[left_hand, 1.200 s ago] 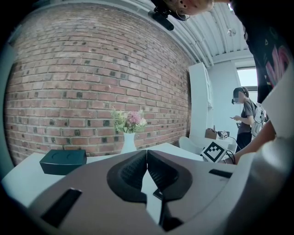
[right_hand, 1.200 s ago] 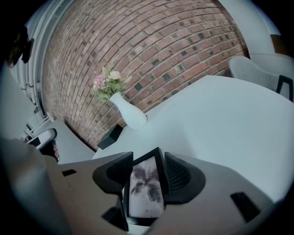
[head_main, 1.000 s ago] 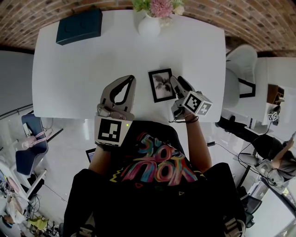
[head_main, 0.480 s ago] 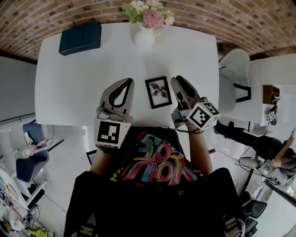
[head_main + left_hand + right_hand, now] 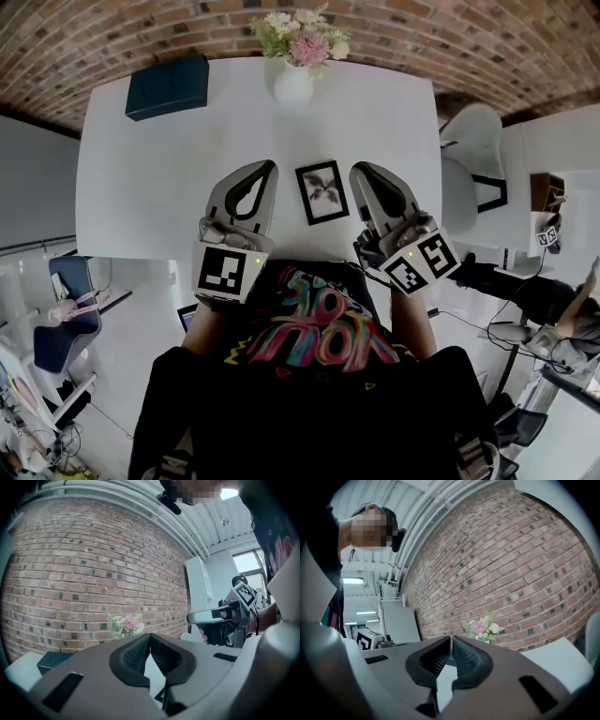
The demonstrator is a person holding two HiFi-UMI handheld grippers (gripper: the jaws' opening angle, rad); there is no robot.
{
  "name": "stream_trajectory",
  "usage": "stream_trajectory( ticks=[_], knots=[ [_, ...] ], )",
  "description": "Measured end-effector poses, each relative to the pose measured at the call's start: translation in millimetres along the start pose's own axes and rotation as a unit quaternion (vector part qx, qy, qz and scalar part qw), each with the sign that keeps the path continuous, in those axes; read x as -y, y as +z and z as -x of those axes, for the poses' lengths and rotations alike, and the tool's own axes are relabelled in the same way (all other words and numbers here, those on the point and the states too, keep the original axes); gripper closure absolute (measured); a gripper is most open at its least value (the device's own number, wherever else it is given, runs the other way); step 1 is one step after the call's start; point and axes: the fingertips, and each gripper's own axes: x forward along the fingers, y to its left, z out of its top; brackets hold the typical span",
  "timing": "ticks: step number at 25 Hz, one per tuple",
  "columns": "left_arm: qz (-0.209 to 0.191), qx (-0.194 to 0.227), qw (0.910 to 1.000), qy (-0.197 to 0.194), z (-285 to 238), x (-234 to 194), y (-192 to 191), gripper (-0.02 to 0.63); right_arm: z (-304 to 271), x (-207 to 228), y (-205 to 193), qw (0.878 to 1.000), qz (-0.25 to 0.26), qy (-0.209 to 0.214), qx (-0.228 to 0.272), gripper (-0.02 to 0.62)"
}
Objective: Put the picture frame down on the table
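A small black picture frame [image 5: 322,192] with a dark flower print lies flat on the white table [image 5: 141,178], near its front edge. My left gripper [image 5: 270,166] hangs just left of the frame, shut with nothing in it. My right gripper [image 5: 356,170] hangs just right of the frame, also shut and empty. Neither touches the frame. In the left gripper view the jaw tips [image 5: 150,634] meet, and the right gripper [image 5: 211,617] shows beyond them. In the right gripper view the tips [image 5: 452,638] meet too.
A white vase of pink and white flowers [image 5: 295,56] stands at the table's back edge by the brick wall. A dark teal box [image 5: 167,86] lies at the back left. A white chair [image 5: 469,159] stands right of the table.
My right gripper has drawn back from the frame's right edge and swung to point forward. The frame stays flat on the table. The left gripper has barely moved.
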Motion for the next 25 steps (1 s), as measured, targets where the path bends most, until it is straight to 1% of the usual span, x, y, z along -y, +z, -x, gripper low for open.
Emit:
stream_trajectory(
  ticks=[5,8,12,17,25],
  knots=[
    [0.0,0.001,1.0,-0.003,6.0,0.3,1.3,0.581,10.2,-16.5,5.5,0.997,0.071,-0.012,0.001,0.574],
    [0.0,0.0,1.0,-0.002,7.8,-1.0,2.5,0.581,13.2,-20.0,6.0,0.996,0.091,-0.021,-0.003,0.574],
    [0.0,0.003,1.0,-0.004,7.8,-0.4,4.4,0.581,14.6,-19.8,5.9,0.995,0.1,-0.027,-0.009,0.575],
    [-0.004,0.005,1.0,-0.005,9.4,-0.5,5.0,0.581,8.7,-17.4,1.0,0.995,0.094,-0.024,-0.014,0.575],
    [-0.002,0.007,1.0,0.001,11.1,-5.2,5.4,0.581,0.5,-20.0,-2.7,0.995,0.1,-0.017,-0.02,0.575]
  ],
)
